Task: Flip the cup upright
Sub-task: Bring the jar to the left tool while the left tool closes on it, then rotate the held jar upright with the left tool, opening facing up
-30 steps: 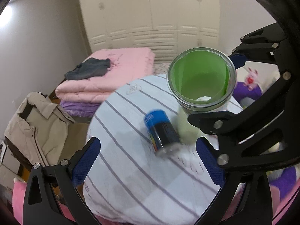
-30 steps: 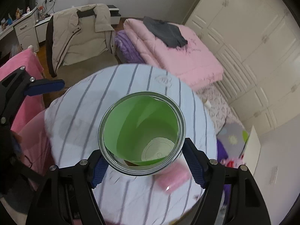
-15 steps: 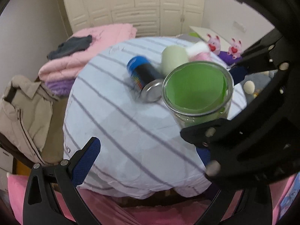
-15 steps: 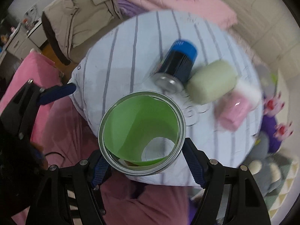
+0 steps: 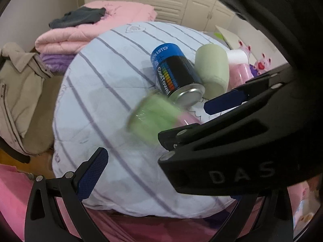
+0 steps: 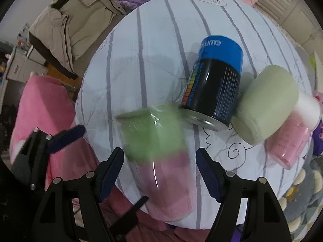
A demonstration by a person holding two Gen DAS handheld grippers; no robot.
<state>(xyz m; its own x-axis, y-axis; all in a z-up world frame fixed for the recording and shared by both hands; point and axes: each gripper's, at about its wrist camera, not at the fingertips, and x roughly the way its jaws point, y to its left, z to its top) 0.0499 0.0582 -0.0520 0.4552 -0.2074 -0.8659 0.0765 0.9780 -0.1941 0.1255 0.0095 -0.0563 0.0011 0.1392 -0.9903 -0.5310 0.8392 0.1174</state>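
Soft, even indoor light with faint shadows fills both fisheye views, whose edges bow and darken to black at the corners, while the cup (image 6: 159, 153) is smeared by motion blur and the can (image 6: 214, 84) stays sharp.

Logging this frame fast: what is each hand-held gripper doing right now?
Left hand-held gripper: open, empty.
Right hand-held gripper: open around the blurred green cup, no grip visible.
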